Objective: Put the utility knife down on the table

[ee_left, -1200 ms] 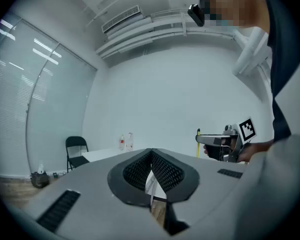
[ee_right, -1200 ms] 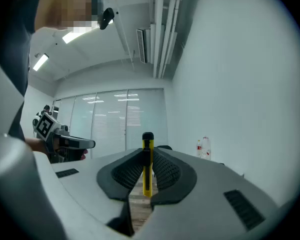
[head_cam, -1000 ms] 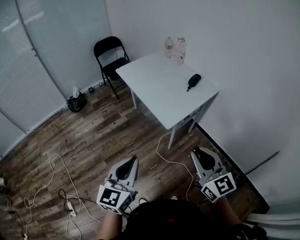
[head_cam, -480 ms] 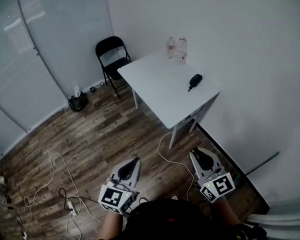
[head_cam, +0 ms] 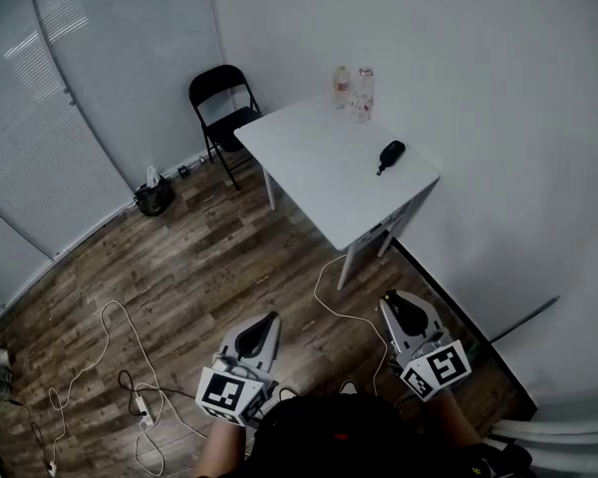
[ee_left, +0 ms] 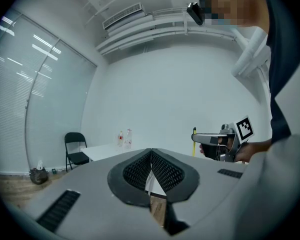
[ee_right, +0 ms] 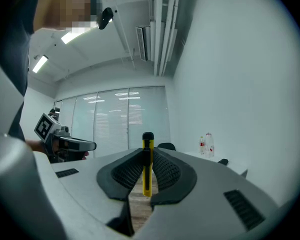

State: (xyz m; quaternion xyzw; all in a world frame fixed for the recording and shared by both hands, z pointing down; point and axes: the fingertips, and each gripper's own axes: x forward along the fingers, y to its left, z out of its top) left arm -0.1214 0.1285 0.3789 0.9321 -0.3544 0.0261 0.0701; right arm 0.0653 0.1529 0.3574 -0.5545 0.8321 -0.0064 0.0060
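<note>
Right gripper [ee_right: 148, 152] is clamped on the utility knife [ee_right: 147, 170], a yellow one with a black tip. It stands upright between the ribbed pads, poking up above the jaw tips. So the knife is in the air, well away from the table [head_cam: 309, 157]. Over on the other side, the left gripper [ee_left: 151, 152] has its jaws pressed together, tip to tip, with nothing between them. From the head view, both grippers are held low and close to the person's body. The left gripper [head_cam: 268, 320] and the right gripper [head_cam: 390, 301] sit above the wood floor [head_cam: 199, 257], with the white table well ahead of them. On the table there are two bottles [head_cam: 353, 90] standing at the far corner and a small black object [head_cam: 389, 153] lying near the right edge. A black folding chair [head_cam: 222, 108] stands just beside the table's far-left corner, and white cables [head_cam: 130, 366] trail across the floor.
</note>
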